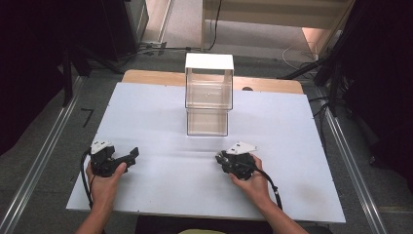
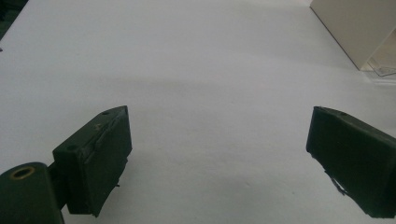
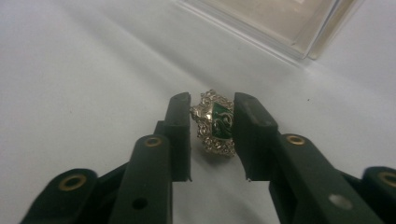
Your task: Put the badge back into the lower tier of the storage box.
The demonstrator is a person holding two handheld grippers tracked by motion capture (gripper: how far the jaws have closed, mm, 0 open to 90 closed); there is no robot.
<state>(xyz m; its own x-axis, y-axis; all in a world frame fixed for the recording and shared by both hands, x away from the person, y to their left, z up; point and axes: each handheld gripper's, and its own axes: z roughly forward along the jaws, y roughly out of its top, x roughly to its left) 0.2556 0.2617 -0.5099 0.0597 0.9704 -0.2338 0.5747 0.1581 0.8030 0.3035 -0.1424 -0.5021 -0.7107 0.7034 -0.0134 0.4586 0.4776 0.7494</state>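
Green-and-silver trinket point(image 3: 215, 123): small ornate piece, sparkly metal with a green enamel face, pinched between the right claw's jaws, just over the white tabletop point(image 1: 160, 122).
Right claw point(image 1: 220, 158): closed narrow on the trinket, near edge of the tabletop, right of centre; can't tell if the piece is lifted or touching the surface.
Left claw point(image 2: 217, 140): spread wide, nothing between the jaws, hovering low over bare tabletop at the near left.
Clear box point(image 1: 208, 92): see-through stacked thing with a white top, standing at centre-back, well apart from both claws.
Likely plan: guessing the trinket goes into that box.
Slip risk: bumpy, uneven metal against flat pads, so could twist or pop out if the squeeze loosens or the hand tilts.
Bump risk: thin clear walls, easy to misjudge; clipping an edge could shove the box or knock the trinket loose.
Open room: wide bare stretch between claws and box, nothing to dodge.
Edges: front edge right under the hands, so a drop there could roll off.
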